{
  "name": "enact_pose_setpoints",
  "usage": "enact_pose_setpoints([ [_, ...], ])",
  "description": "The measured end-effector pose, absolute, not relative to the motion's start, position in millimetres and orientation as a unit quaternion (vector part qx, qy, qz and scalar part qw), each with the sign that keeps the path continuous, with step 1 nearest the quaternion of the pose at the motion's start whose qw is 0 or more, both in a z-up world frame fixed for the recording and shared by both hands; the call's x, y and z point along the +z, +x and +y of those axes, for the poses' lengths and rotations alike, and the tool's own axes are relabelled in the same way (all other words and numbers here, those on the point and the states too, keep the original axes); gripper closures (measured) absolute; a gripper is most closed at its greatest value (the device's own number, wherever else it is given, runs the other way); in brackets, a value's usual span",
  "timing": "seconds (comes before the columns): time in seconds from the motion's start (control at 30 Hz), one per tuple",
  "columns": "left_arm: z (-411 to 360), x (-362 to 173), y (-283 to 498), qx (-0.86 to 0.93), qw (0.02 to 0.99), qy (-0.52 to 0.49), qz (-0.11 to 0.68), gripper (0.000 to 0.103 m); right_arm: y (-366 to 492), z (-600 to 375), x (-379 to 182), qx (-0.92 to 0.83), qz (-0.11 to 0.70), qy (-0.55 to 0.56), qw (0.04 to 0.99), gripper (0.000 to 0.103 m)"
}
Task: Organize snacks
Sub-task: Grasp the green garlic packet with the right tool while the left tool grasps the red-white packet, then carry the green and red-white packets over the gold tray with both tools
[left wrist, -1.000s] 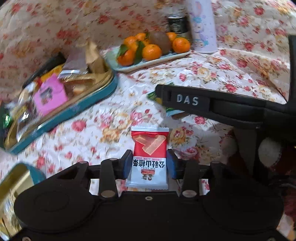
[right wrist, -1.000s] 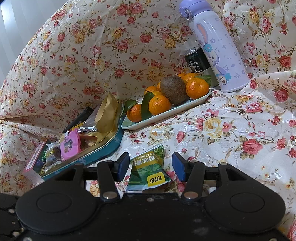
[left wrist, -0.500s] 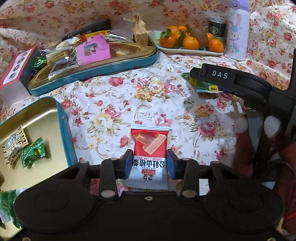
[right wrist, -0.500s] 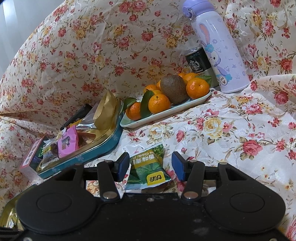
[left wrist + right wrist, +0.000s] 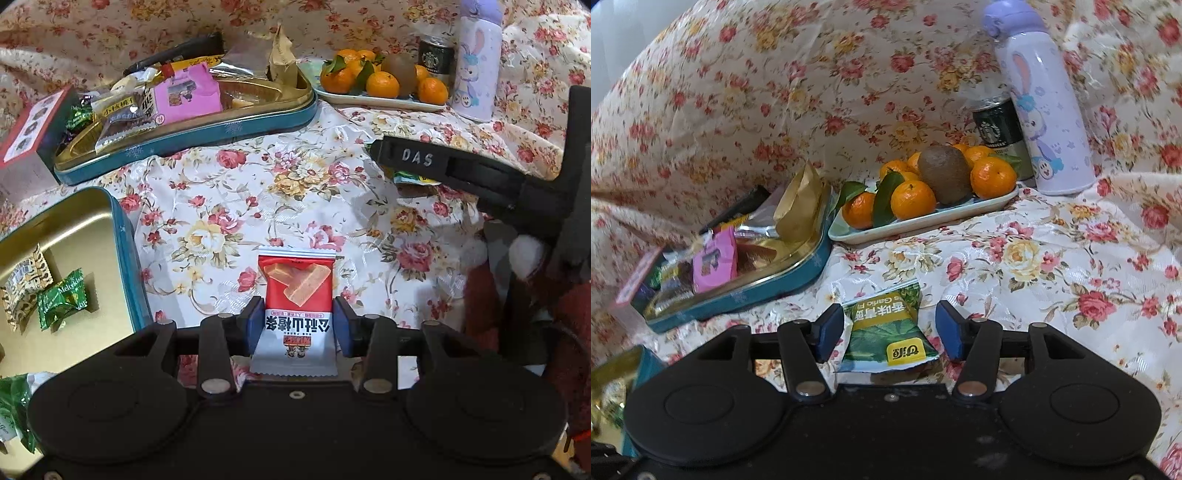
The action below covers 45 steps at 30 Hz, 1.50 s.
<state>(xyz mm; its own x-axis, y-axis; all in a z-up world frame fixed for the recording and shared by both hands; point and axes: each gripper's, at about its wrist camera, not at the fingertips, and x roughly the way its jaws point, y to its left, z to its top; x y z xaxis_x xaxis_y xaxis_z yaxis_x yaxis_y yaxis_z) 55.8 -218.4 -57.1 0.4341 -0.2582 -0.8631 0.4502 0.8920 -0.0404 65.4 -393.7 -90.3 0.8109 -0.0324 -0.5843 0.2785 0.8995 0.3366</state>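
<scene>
The left gripper (image 5: 298, 325) clamps a red-and-white plastic snack packet (image 5: 296, 302) printed with Chinese characters above the floral tablecloth (image 5: 258, 192), just right of the open teal tin (image 5: 127, 258) holding a green "Melojitos"-type candy (image 5: 61, 301). The right gripper (image 5: 889, 332), its jaws just widened, straddles without pressing a green garlic-flavour pea packet (image 5: 890, 332) lying on the cloth. Behind stands a dark Starbucks can (image 5: 997, 129).

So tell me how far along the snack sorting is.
Done: two wrapped candies already lie in the open gold tin.

In hand: the left gripper clamps a red snack packet; the right gripper, its jaws just opening, straddles a green snack packet without pressing it.

Left: the pile of snacks on the tin lid is still unsorted.
</scene>
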Motion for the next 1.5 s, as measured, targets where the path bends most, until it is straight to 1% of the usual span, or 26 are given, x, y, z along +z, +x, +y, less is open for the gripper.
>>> enact_pose_setpoints([
  [0.07,-217.7,-57.3,55.4,-0.211,0.842,0.096,0.488,0.053,69.5,-387.1,-88.7,-0.084,0.307,0.18,0.931,0.041],
  [0.2,-217.8,-58.2,52.3,-0.209,0.847,0.096,0.48,0.053,77.1,-372.7,-86.4,-0.094,0.328,0.12,0.932,0.041],
  [0.23,-217.2,-58.3,52.0,-0.208,0.848,0.094,0.479,0.053,79.0,-368.8,-86.1,-0.096,0.334,0.103,0.932,0.043],
  [0.27,-217.2,-58.4,51.9,-0.207,0.848,0.093,0.478,0.053,79.9,-365.4,-85.5,-0.102,0.339,0.086,0.931,0.05],
  [0.3,-217.2,-58.3,51.6,-0.206,0.849,0.093,0.478,0.053,80.7,-362.1,-84.8,-0.11,0.344,0.07,0.93,0.054],
  [0.37,-216.8,-58.5,51.4,-0.206,0.85,0.092,0.476,0.053,79.2,-359.8,-81.9,-0.115,0.353,0.054,0.927,0.059],
  [0.4,-216.5,-58.7,51.5,-0.206,0.85,0.091,0.475,0.053,77.2,-359.9,-79.7,-0.118,0.358,0.054,0.925,0.06],
  [0.53,-214.5,-59.0,51.3,-0.208,0.851,0.087,0.474,0.053,60.5,-362.1,-71.6,-0.133,0.38,0.058,0.914,0.061],
  [0.73,-213.7,-59.7,51.1,-0.209,0.852,0.083,0.472,0.053,8.4,-362.1,-66.3,-0.153,0.384,0.072,0.908,0.061],
  [1.03,-212.3,-59.6,51.6,-0.213,0.852,0.078,0.473,0.053,-61.2,-341.8,-58.4,-0.189,0.335,0.109,0.917,0.061],
  [1.2,-215.1,-59.8,51.1,-0.207,0.852,0.083,0.473,0.053,-78.1,-329.6,-56.7,-0.202,0.321,0.124,0.917,0.061],
  [1.5,-217.1,-59.1,53.8,-0.199,0.849,0.084,0.482,0.054,-82.5,-329.4,-54.1,-0.214,0.317,0.139,0.913,0.061],
])
